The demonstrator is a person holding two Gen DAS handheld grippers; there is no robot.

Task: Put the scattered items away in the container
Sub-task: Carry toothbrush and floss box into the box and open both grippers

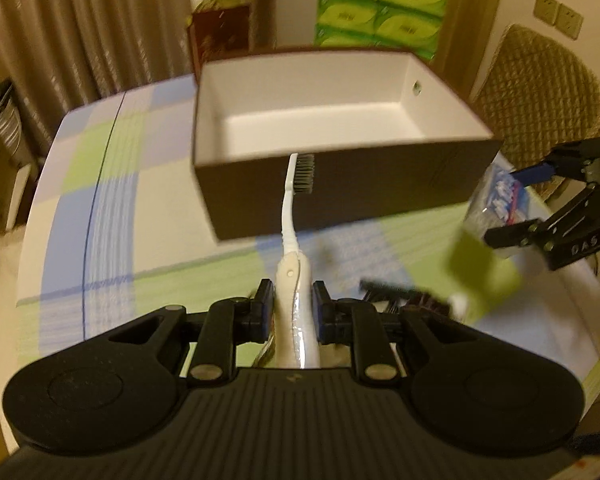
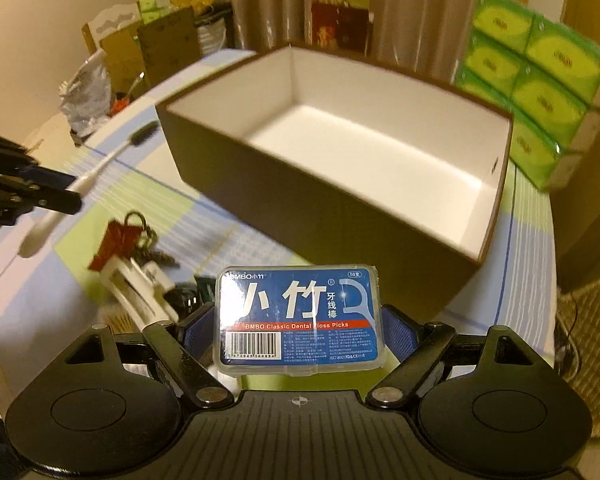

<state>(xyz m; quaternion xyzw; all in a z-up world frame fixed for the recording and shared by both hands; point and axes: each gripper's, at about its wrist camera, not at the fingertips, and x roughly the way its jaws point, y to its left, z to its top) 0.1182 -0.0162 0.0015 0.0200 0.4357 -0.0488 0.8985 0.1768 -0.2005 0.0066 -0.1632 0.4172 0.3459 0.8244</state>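
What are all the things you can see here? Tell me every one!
Box: one, brown outside, white inside, nothing in it, on the table.
Toothbrush: one, white with dark bristles, held in the left gripper.
Floss pick case: one, blue label, between the right gripper's pads.
Keys: one bunch with a red tag, on the tablecloth.
Tablecloth: one, checked blue, green and white.
Tissue packs: one stack, green, behind the box.
Left gripper: black, shut on the toothbrush.
Right gripper: black, gripping the case.
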